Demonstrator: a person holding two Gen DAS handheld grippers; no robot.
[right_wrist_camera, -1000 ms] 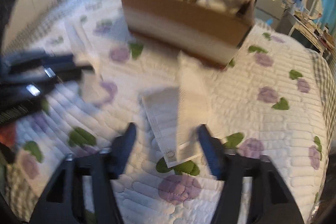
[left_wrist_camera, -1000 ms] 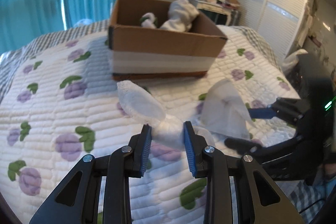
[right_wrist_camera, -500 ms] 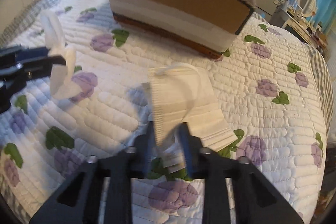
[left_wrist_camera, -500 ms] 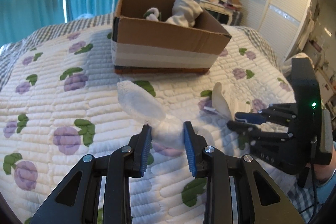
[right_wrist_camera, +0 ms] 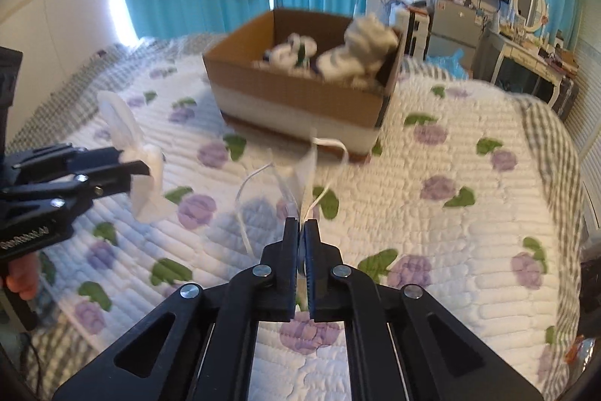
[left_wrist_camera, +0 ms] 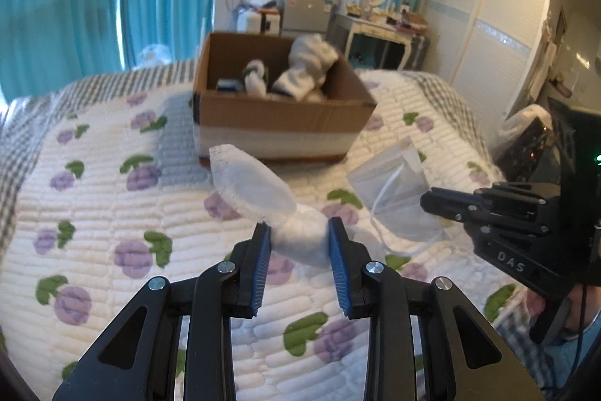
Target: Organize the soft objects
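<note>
My left gripper (left_wrist_camera: 299,228) is shut on a white sock (left_wrist_camera: 259,192) and holds it above the quilt; both also show in the right wrist view, the gripper (right_wrist_camera: 135,171) and the sock (right_wrist_camera: 124,126). My right gripper (right_wrist_camera: 302,224) is shut on a white face mask (right_wrist_camera: 300,175) with loose ear loops, lifted off the bed; the left wrist view shows the mask (left_wrist_camera: 394,190) hanging from that gripper (left_wrist_camera: 432,203). An open cardboard box (left_wrist_camera: 278,117) stands farther back on the bed with white socks (left_wrist_camera: 308,66) inside.
The bed has a white quilt with purple flowers (right_wrist_camera: 469,213). Teal curtains (left_wrist_camera: 94,6) hang behind. A dresser with clutter (left_wrist_camera: 375,25) and a white wardrobe (left_wrist_camera: 499,25) stand at the back right.
Both grippers have risen from the bed with their loads. The right gripper closed on the mask and lifted it. The box interior now shows more.
</note>
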